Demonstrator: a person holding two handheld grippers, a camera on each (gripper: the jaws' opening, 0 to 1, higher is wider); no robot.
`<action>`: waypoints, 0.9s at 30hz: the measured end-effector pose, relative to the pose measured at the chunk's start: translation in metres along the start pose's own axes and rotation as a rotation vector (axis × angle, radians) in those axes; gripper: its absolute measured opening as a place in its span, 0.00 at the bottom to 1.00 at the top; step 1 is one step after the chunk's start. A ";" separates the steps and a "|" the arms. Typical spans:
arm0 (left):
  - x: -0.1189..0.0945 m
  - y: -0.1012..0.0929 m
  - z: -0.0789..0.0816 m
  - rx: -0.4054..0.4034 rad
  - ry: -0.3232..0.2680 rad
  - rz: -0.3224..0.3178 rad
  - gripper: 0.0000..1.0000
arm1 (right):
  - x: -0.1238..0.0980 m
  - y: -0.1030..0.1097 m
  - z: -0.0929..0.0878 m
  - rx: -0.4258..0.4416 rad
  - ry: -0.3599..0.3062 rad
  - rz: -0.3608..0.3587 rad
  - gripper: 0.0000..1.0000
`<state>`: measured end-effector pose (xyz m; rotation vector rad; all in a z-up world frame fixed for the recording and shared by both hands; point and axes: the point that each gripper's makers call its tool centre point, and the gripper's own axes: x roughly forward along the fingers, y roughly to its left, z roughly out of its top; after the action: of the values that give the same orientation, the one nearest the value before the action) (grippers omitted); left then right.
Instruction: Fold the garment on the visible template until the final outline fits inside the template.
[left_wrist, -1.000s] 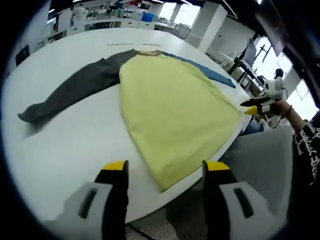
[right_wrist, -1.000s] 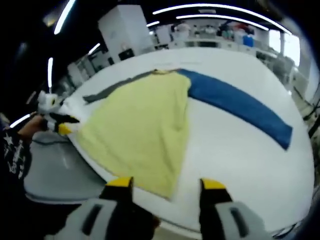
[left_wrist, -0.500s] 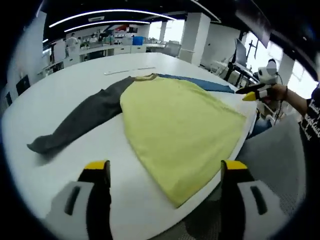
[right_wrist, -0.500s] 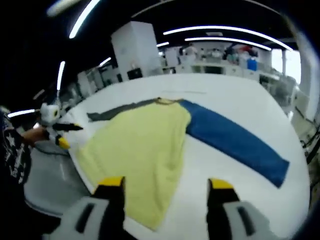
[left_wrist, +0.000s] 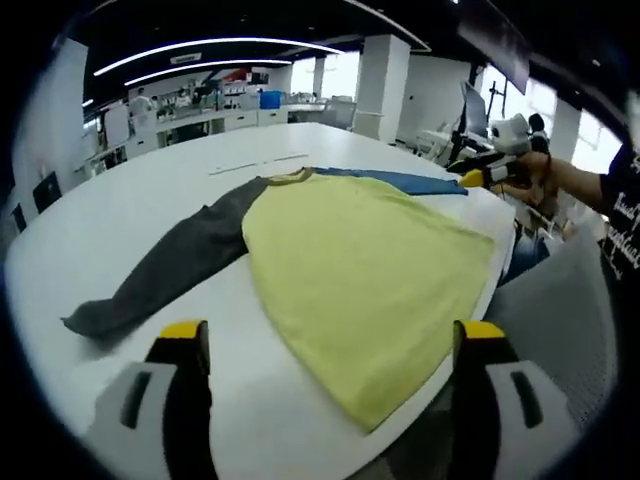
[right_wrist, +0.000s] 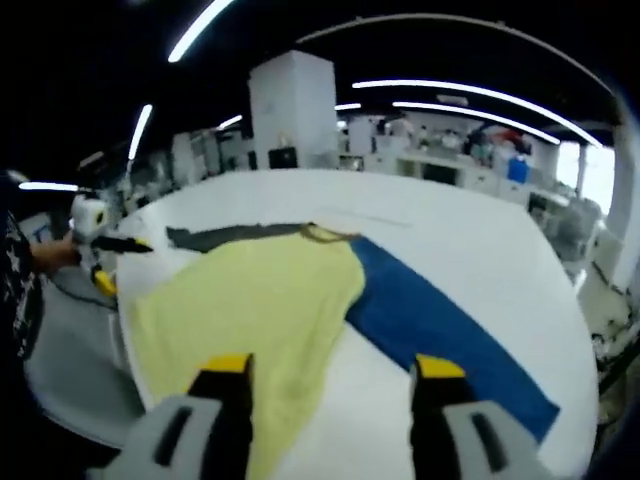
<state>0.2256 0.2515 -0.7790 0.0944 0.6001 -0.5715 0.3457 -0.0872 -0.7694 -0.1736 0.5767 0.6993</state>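
A long-sleeved garment lies flat on the white table (left_wrist: 60, 240): yellow body (left_wrist: 360, 260), grey sleeve (left_wrist: 170, 270) stretched to the left, blue sleeve (left_wrist: 400, 181) at the far right. My left gripper (left_wrist: 332, 335) hovers open over the hem, apart from the cloth. In the right gripper view the yellow body (right_wrist: 250, 300) and blue sleeve (right_wrist: 440, 330) lie ahead, and my right gripper (right_wrist: 333, 365) is open above the hem with nothing in it. The right gripper (left_wrist: 485, 172) also shows beyond the table edge, held by a hand.
A thin pale strip (left_wrist: 255, 163) lies on the table past the collar. The left gripper (right_wrist: 105, 250) is held off the table's left edge. A grey chair (left_wrist: 570, 330) stands by the near edge. Desks and columns stand far behind.
Both cameras have tilted up and drawn back from the hem. The left jaws stand wider apart than a second ago. The garment lies where it was.
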 end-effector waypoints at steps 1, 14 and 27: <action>0.000 0.000 0.001 0.008 -0.004 -0.001 0.99 | 0.004 -0.003 0.001 -0.010 0.001 -0.001 0.59; 0.002 0.012 0.008 0.000 -0.054 0.007 0.96 | 0.047 -0.025 0.003 -0.090 0.059 0.012 0.40; 0.008 0.005 0.019 -0.025 -0.086 0.011 0.92 | 0.082 -0.036 -0.004 -0.156 0.140 0.040 0.28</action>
<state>0.2436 0.2467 -0.7682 0.0489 0.5223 -0.5544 0.4178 -0.0700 -0.8190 -0.3592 0.6607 0.7756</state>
